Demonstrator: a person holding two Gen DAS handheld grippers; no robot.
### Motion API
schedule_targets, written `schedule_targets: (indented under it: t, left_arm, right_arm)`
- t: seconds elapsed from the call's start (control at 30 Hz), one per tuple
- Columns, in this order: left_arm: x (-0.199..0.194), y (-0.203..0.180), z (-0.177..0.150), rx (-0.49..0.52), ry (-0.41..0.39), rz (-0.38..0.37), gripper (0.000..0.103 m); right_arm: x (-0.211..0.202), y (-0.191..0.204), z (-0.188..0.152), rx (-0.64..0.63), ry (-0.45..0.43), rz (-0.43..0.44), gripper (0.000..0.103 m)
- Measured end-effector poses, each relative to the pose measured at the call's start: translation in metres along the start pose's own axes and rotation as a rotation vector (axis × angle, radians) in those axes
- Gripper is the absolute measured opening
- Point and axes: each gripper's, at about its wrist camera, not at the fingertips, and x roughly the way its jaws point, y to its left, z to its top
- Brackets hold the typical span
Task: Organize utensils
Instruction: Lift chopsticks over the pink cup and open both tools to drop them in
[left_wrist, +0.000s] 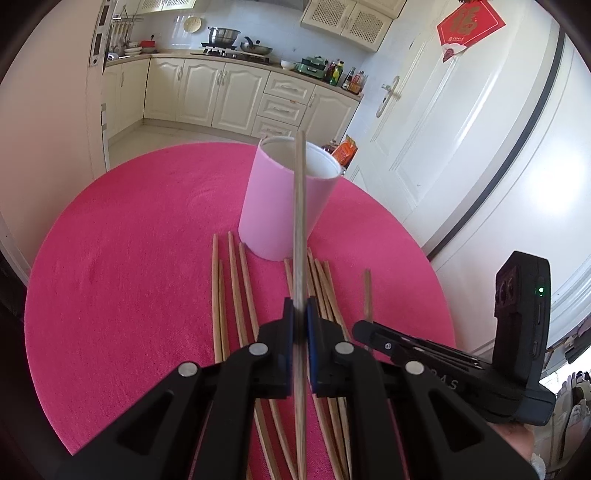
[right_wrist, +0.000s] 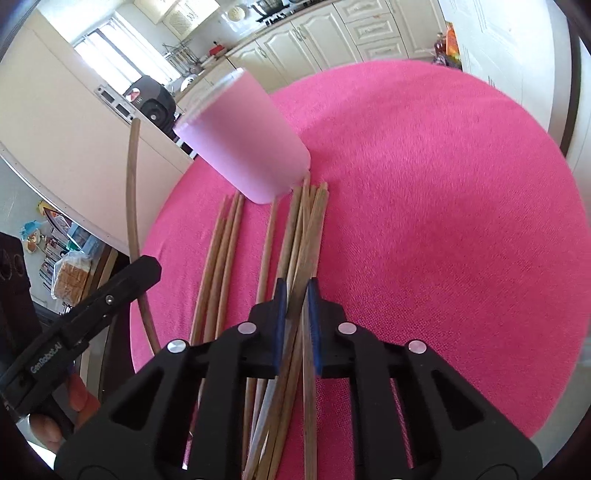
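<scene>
— Kitchen cabinets behind; pink tabletop?
— Yes, pink cup stands mid-tabletop, chopsticks lying beside it.
— Left tongs?
— Clamped on one raised chopstick.
— Right tongs?
— Closed on a chopstick in the pile.

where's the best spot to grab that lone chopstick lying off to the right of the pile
Grip the lone chopstick near its bare far half, coming from above with the jaws set across its thin shaft. It lies flat on the pink tablecloth, apart from the pile, so nothing crowds either side; its near end hides behind the right gripper.
</scene>
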Motion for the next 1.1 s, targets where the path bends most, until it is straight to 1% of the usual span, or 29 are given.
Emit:
schedule_targets:
  t: [0.07, 0.17, 0.27, 0.37, 0.47, 0.53, 0.6, 0.7, 0.8, 0.97, 1.0, 1.07, 1.1]
  left_arm:
    - [-0.004, -0.003, 0.003, 0.006, -0.017, -0.009, 0.007]
    - [-0.011, -0.007, 0.011, 0.016, -0.060, -0.019, 0.007]
    - [-0.020, -0.015, 0.022, 0.027, -0.116, -0.030, 0.007]
    - [-0.027, -0.022, 0.035, 0.047, -0.177, -0.042, 0.007]
    - [-0.033, -0.027, 0.051, 0.052, -0.240, -0.059, 0.007]
    - [-0.037, -0.030, 0.062, 0.059, -0.279, -0.060, 0.007]
    - [-0.040, -0.036, 0.075, 0.076, -0.337, -0.041, 0.007]
    - [-0.042, -0.040, 0.093, 0.086, -0.429, -0.013, 0.007]
    - [-0.041, -0.042, 0.113, 0.085, -0.498, 0.004, 0.007]
    - [-0.038, -0.044, 0.140, 0.074, -0.614, 0.023, 0.007]
    - [-0.040, -0.043, 0.141, 0.074, -0.636, 0.022, 0.007]
    - [-0.035, -0.044, 0.148, 0.077, -0.681, 0.028, 0.007]
    - [-0.032, -0.045, 0.151, 0.082, -0.689, 0.034, 0.007]
  right_arm:
    - [-0.009, 0.003, 0.002, -0.012, -0.019, 0.019, 0.011]
    - [-0.030, 0.013, 0.009, -0.051, -0.069, 0.062, 0.009]
    - [-0.050, 0.030, 0.022, -0.115, -0.136, 0.067, 0.008]
    - [-0.067, 0.047, 0.038, -0.180, -0.205, 0.049, 0.007]
    - [-0.084, 0.062, 0.056, -0.221, -0.273, 0.061, 0.006]
    - [-0.093, 0.071, 0.069, -0.258, -0.334, 0.048, 0.006]
    - [-0.104, 0.080, 0.082, -0.291, -0.404, 0.035, 0.006]
    - [-0.112, 0.094, 0.099, -0.331, -0.488, -0.008, 0.006]
    - [-0.115, 0.102, 0.112, -0.359, -0.543, -0.027, 0.006]
    - [-0.118, 0.107, 0.133, -0.383, -0.595, -0.016, 0.006]
    - [-0.119, 0.110, 0.137, -0.387, -0.602, -0.019, 0.006]
    - [-0.114, 0.111, 0.143, -0.392, -0.606, -0.019, 0.006]
    - [-0.109, 0.111, 0.145, -0.395, -0.604, -0.021, 0.006]
